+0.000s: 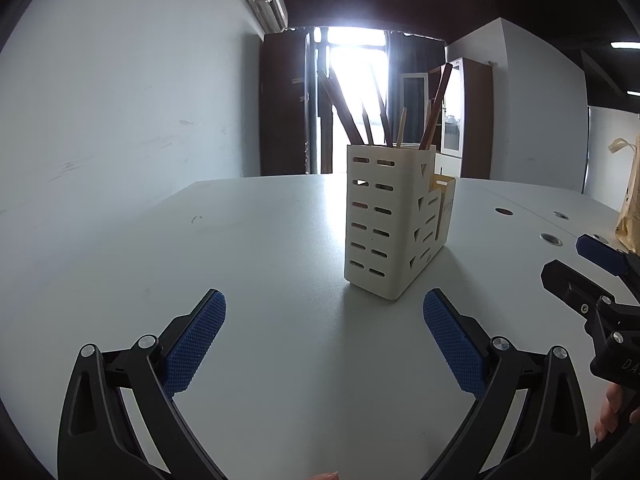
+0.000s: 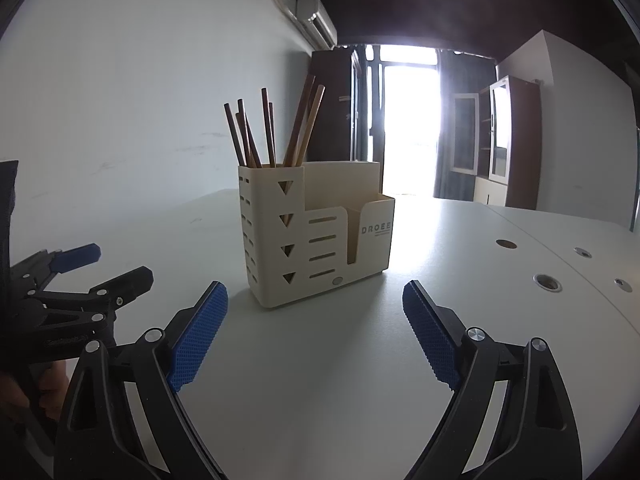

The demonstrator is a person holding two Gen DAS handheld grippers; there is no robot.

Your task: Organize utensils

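Hovering low over the pale grey bench (image 2: 440, 240), both tools look idle, and my guess is that the sorting is either finished or between steps, since no loose utensil shows on the bare surface in either view. Nearest to me, the left gripper (image 1: 324, 316) has its blue ribbed jaws spread wide with nothing between them; the right gripper (image 2: 316, 304) is the same, jaws wide apart and empty. Each tool also shows at the edge of the other's view, side by side and apart.

Just beyond the tips stands the cream plastic utensil holder with slotted and triangle-cut walls (image 2: 304, 240), upright on the bench. It sits ahead of the right gripper's jaws, roughly centred between them but not within them, and ahead and a little to the right of the left gripper's jaws. Its tall compartment holds a bundle of brown wooden chopsticks (image 2: 276, 132) leaning outward; the lower compartments look empty from here, though I cannot see inside them.

If anything remains, the next move calls for finding a stray piece out of frame first.

Farther off, a bright doorway (image 2: 408, 120) glares.
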